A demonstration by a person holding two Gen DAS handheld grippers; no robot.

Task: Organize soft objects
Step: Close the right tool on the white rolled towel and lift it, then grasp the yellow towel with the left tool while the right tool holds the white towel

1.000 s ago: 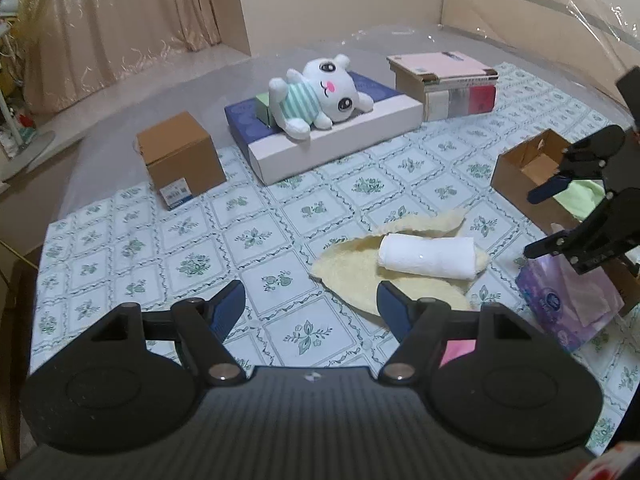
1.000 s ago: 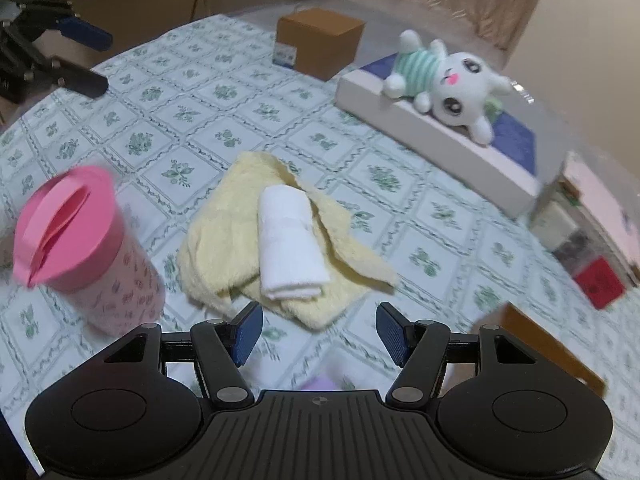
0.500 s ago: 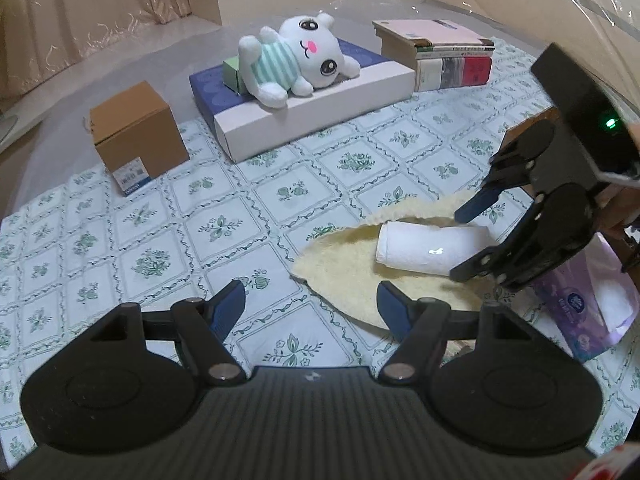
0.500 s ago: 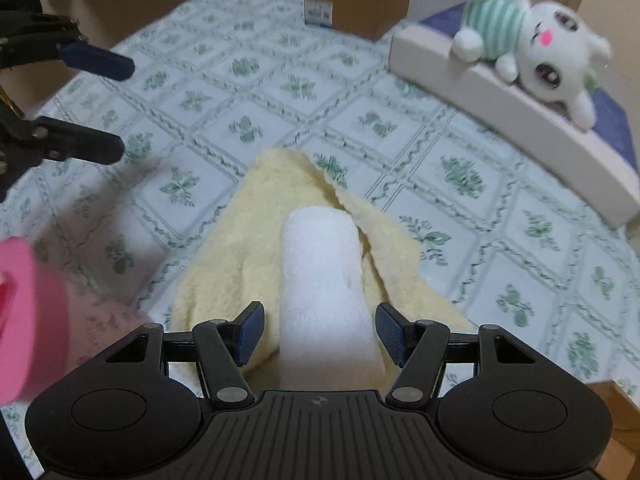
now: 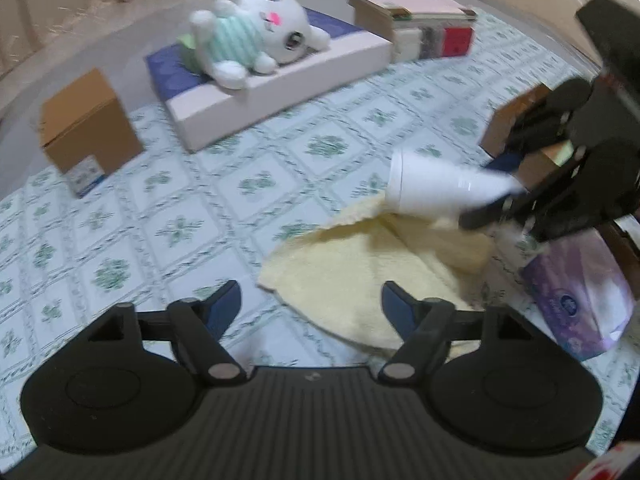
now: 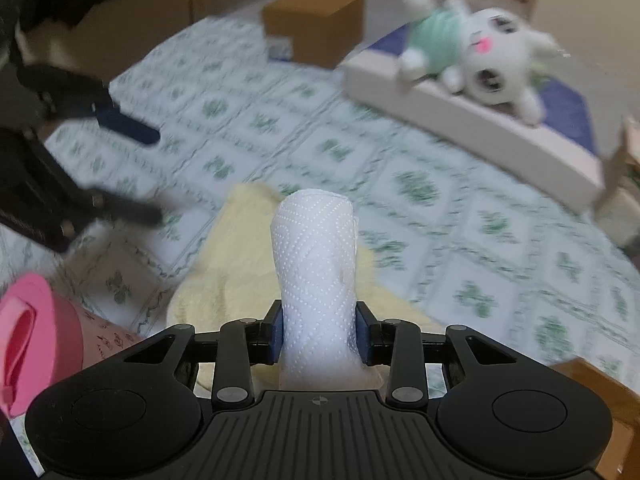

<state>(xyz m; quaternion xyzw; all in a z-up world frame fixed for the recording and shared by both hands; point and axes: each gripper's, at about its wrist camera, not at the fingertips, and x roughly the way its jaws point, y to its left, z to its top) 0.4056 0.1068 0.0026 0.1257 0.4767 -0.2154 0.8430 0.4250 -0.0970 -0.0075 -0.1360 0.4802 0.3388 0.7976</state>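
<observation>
The left gripper (image 5: 310, 304) hangs over the near left edge of the yellow towel (image 5: 372, 268), jaws wide and opening, nothing between them. To the right, the right gripper (image 6: 319, 330) is closing on the white roll (image 6: 316, 276), pads pressing its sides, above the towel.

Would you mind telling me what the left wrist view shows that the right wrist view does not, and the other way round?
Only the left wrist view shows the stack of books and the purple tissue pack. Only the right wrist view shows the pink cup and the right gripper's jaws closing onto the white towel roll. Both show that roll, the yellow towel, the plush rabbit on its flat box and the brown carton.
</observation>
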